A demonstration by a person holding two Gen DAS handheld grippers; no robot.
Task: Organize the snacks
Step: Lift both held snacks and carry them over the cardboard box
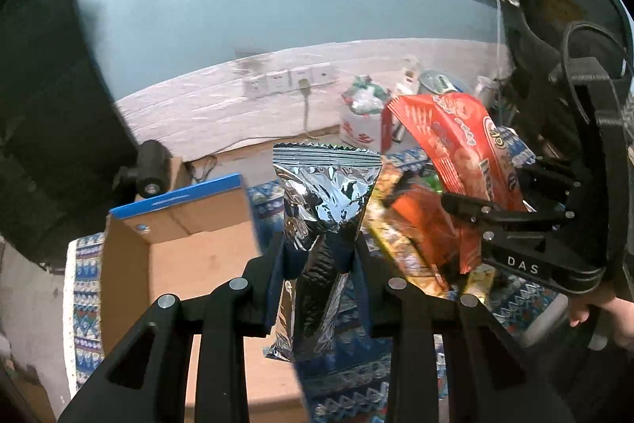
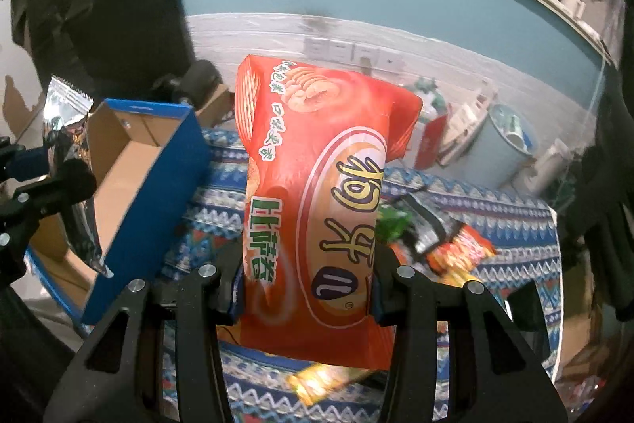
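Left gripper (image 1: pixel 321 256): clenched on a silver foil snack pouch (image 1: pixel 327 209), pinching it at its narrowed middle; the pouch stands upright between the pads, its crimped top edge uppermost.
Right gripper (image 2: pixel 307 288): grasping a large orange-red snack bag (image 2: pixel 317 193) by its lower part, a pad pressed against each side; the bag stands tall, printed face toward the camera.
Cardboard box (image 1: pixel 170 256): open, blue outside and brown inside, resting on the bench just left of the silver pouch; in the right wrist view the pouch (image 2: pixel 71 161) hangs over the box's (image 2: pixel 150 185) open top.
Bench (image 2: pixel 495 209): covered with a blue patterned cloth.
Loose snacks (image 2: pixel 443 244): a small heap of orange, yellow and green packets lies on the cloth to the right of the orange-red bag, blurred.
Person's hand (image 1: pixel 602 312): fingers show at the right edge of the left wrist view, around the handle of the right gripper (image 1: pixel 511 209).
Background: teal wall, pale panel with wall sockets (image 1: pixel 289 80).
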